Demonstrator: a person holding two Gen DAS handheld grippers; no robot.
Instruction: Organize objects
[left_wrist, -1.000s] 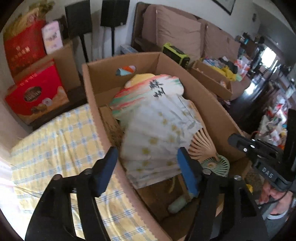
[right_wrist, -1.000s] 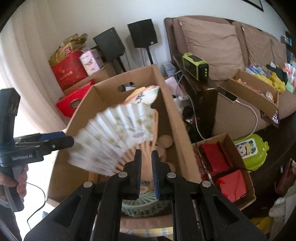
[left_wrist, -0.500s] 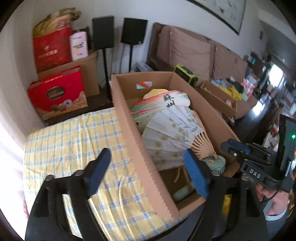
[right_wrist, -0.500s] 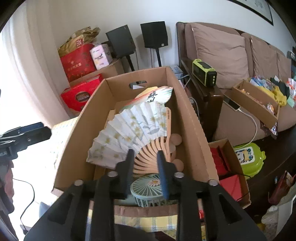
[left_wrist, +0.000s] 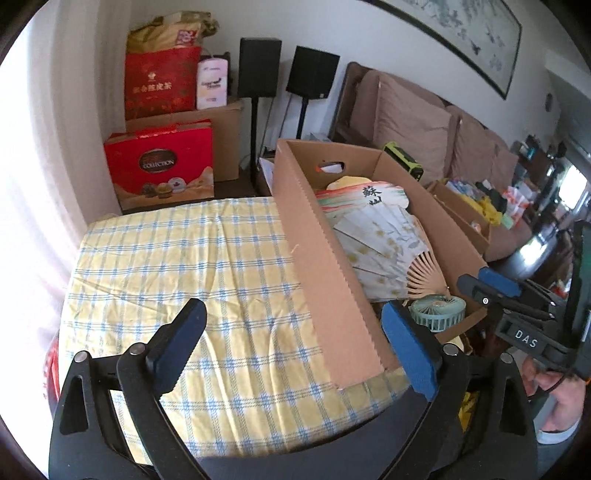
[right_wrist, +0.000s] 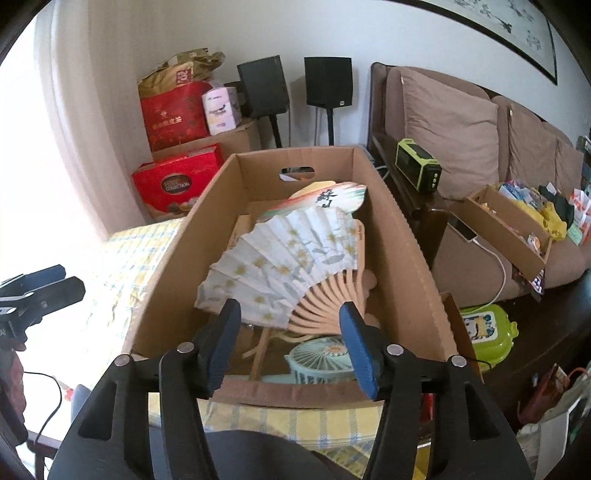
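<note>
1. The left gripper (left_wrist: 291, 339), at the bottom of its own view, has its blue-padded fingers (left_wrist: 408, 349) spread wide with nothing between them; it hangs over the yellow-and-blue checked tablecloth (left_wrist: 184, 266).
2. The right gripper (right_wrist: 290, 341), low in its own view, is also wide open and empty, held just above the near end of the open brown cardboard box (right_wrist: 402, 266).
3. That box sits on the checked cloth at the right of centre in the left view, its long side wall (left_wrist: 325, 266) running up the frame.
4. Nearest inside the box lies a small mint-green handheld electric fan (right_wrist: 319, 360), low in the frame between the right gripper's fingers.
5. Just beyond it an opened white paper folding fan with yellow flowers and pale wooden ribs (right_wrist: 291, 266) lies spread across the middle of the box.
6. Behind that, toward the far wall with its handle cut-out, a striped fan with black calligraphy (right_wrist: 325, 197) rests partly under the white one.
7. Far off, upper left: red gift boxes (left_wrist: 159, 162) and two black speakers on stands (right_wrist: 328, 83); upper right, a brown sofa (right_wrist: 448, 129).
</note>
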